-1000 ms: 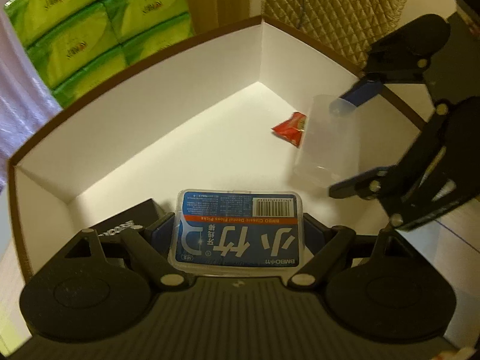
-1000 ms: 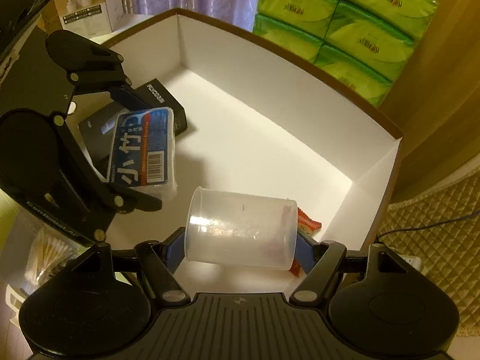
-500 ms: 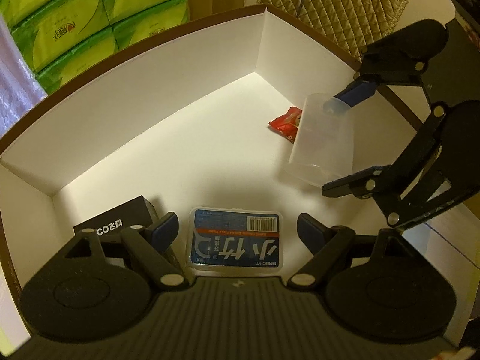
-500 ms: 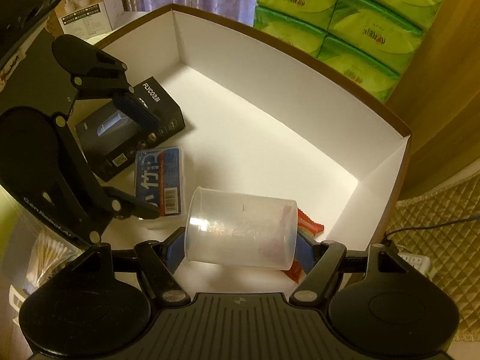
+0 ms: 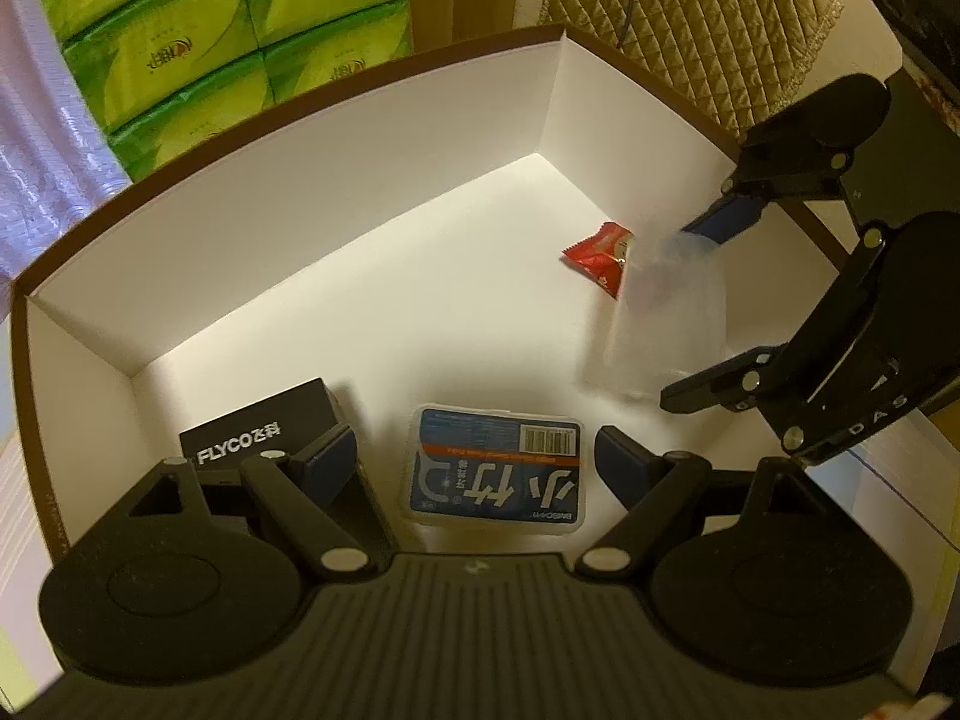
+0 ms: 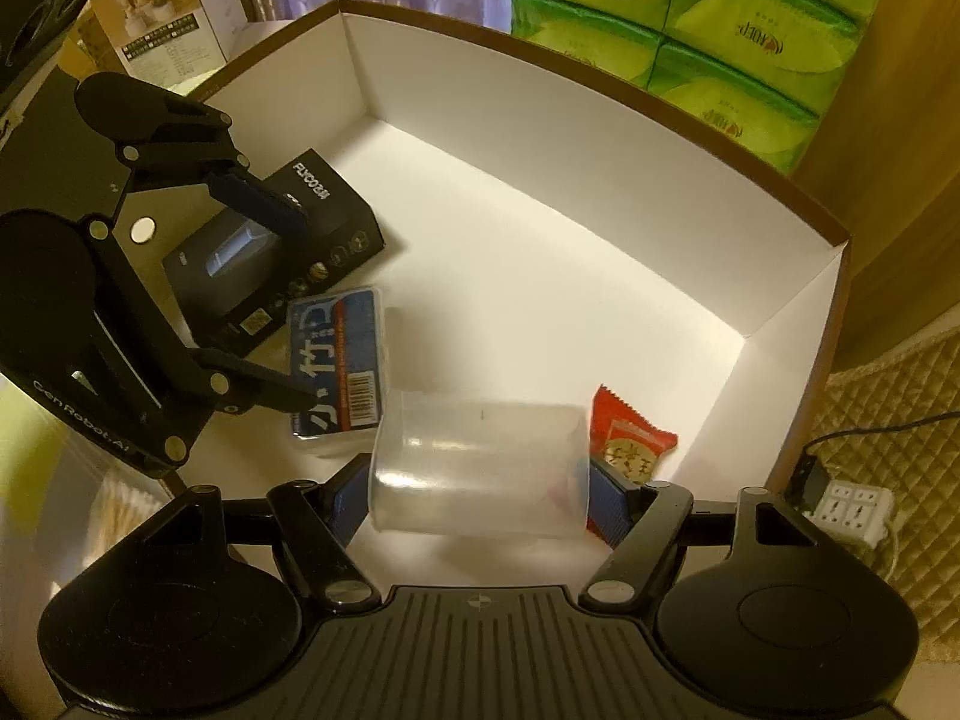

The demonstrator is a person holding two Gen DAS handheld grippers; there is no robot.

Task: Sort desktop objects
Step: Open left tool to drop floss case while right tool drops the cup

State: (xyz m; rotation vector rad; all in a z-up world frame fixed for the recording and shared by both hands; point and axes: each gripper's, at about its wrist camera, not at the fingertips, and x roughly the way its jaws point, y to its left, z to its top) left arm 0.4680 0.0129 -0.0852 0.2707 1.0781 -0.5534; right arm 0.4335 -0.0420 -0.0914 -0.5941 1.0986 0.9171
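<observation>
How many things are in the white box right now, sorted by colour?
Black: 1, the carton
Blue: 1, the flat plastic case
Red: 1, the snack packet
Clear: 1, the plastic cup, between the right tongs low in the box
Total: 4

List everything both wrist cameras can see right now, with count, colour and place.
storage box: 1, white inside with brown rim, holds the sorted items.
FLYCO box: 1, black, box floor, left side.
floss pick case: 1, clear with blue label, floor beside the FLYCO box.
snack packet: 1, red, floor near the right wall.
plastic cup: 1, clear, on its side between the right gripper's fingers.
tissue packs: several, green, stacked behind the box.
power strip: 1, white, outside at right.
left gripper: 1, black, open above the case.
right gripper: 1, black, shut on the cup.
</observation>
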